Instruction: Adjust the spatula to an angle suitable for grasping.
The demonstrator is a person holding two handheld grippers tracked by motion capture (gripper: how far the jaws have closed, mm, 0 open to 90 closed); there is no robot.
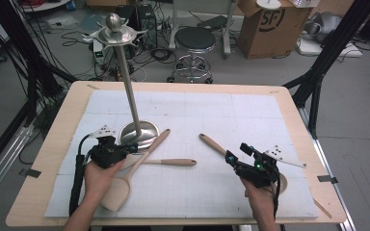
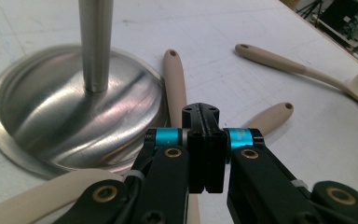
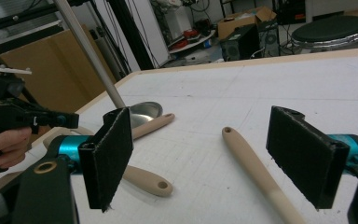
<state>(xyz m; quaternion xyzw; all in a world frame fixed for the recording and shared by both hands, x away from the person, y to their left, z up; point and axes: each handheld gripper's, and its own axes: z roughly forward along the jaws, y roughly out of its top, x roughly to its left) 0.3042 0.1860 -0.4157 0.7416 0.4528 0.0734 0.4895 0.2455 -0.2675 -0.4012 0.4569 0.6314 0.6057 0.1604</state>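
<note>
The left gripper point(image 2: 204, 154) has its jaws pressed together, seemingly clamped on the slim handle of the pale beige, flat-bladed wooden spatula point(image 1: 134, 169), whose rounded handle end lies just beyond the jaw tips, beside the shiny steel stand base point(image 2: 60, 116). The right gripper point(image 3: 209, 158) is spread wide, the beige slotted spoon's handle point(image 3: 254, 165) lying between its jaws, untouched.

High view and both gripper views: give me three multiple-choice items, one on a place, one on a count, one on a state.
1. Where does the metal stand's base sit?
A) beside the left gripper
B) at the near right edge
C) at the far right corner

2. How many beige utensils lie on the table?
A) two
B) three
C) five

3. How are the fingers of the right gripper?
A) pressed together
B) clamped on a handle
C) wide apart

1 A: the base lies just beyond that gripper.
2 B: a spatula, a slotted spoon and one more handle.
3 C: a broad gap shows between them.
</note>
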